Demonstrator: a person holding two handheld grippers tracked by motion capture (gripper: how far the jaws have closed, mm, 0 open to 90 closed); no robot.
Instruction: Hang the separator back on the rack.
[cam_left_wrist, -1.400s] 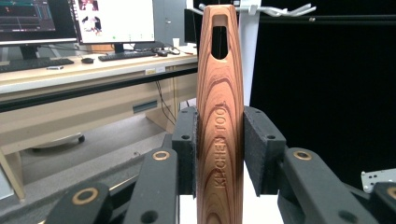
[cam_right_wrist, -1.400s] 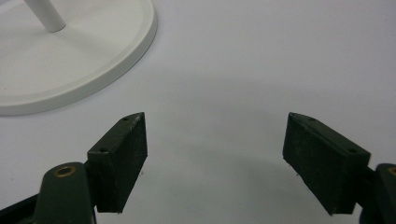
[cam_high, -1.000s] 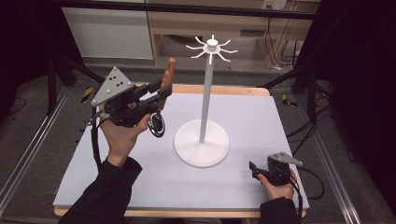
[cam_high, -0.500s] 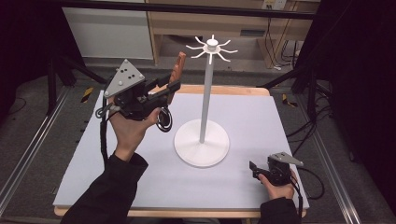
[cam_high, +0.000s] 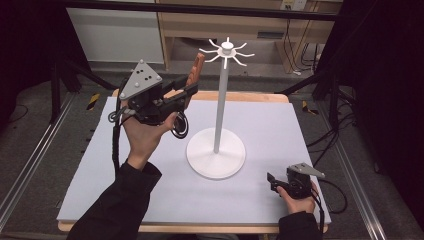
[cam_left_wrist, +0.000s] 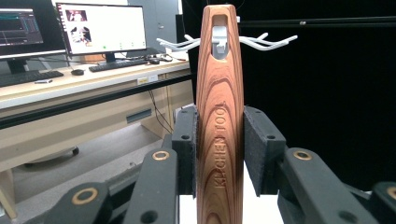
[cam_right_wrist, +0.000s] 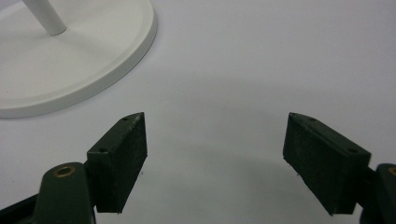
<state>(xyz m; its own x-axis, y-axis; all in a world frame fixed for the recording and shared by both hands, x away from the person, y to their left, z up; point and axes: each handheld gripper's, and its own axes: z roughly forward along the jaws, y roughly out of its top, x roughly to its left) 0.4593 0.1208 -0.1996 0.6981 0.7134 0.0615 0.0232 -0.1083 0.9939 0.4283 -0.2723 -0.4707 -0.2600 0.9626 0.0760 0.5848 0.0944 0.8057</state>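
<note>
Fingers of left gripper (cam_left_wrist: 219, 154) clamp one wooden utensil (cam_left_wrist: 219, 116); right gripper (cam_right_wrist: 215, 154) wide, one stand (cam_high: 216, 150)

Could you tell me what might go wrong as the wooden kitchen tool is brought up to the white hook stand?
1. The left tongs grip the wooden handle low down, so its hanging slot could swing off line and miss a prong.
2. A push against the hook stand may tip it: its pole is tall and its base modest.
3. The right tongs rest open on the table, apart from the base, unable to steady it.
</note>
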